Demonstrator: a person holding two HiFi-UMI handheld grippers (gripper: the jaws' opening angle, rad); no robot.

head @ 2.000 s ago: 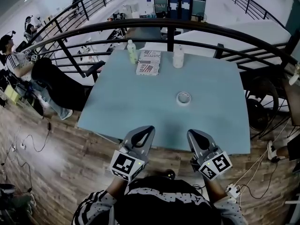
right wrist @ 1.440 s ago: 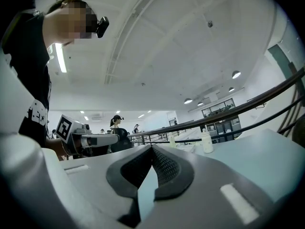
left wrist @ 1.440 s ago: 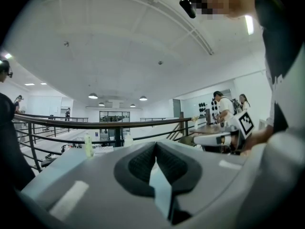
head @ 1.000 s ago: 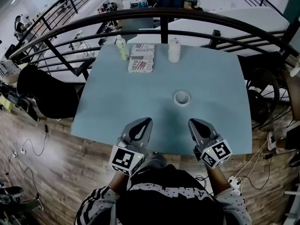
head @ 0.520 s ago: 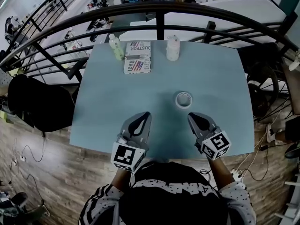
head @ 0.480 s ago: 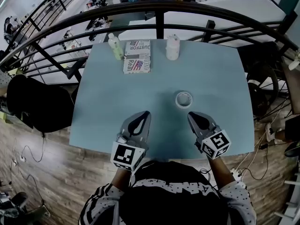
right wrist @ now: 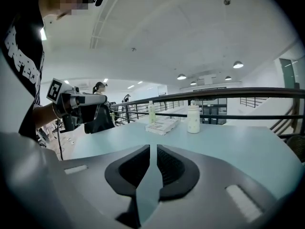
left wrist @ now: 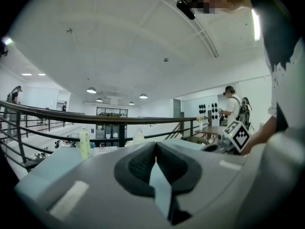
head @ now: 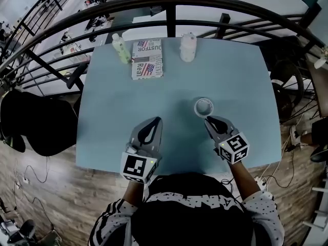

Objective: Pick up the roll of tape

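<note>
The roll of tape, a small white ring, lies flat on the light-blue table, right of centre. My right gripper hovers just short of it, tips almost at its near rim. Its jaws have just been opening; a narrow slit shows between the pads with nothing in it. The tape is hidden in the right gripper view. My left gripper is over the table to the left of the tape, pad tips meeting, empty.
At the table's far edge stand a green bottle, a stack of printed booklets and a white bottle. A black railing curves behind the table. A black chair is at the left.
Both grippers have moved forward over the table. The right one has dropped and closed in on the tape's near side. A slit now shows between its jaws.
</note>
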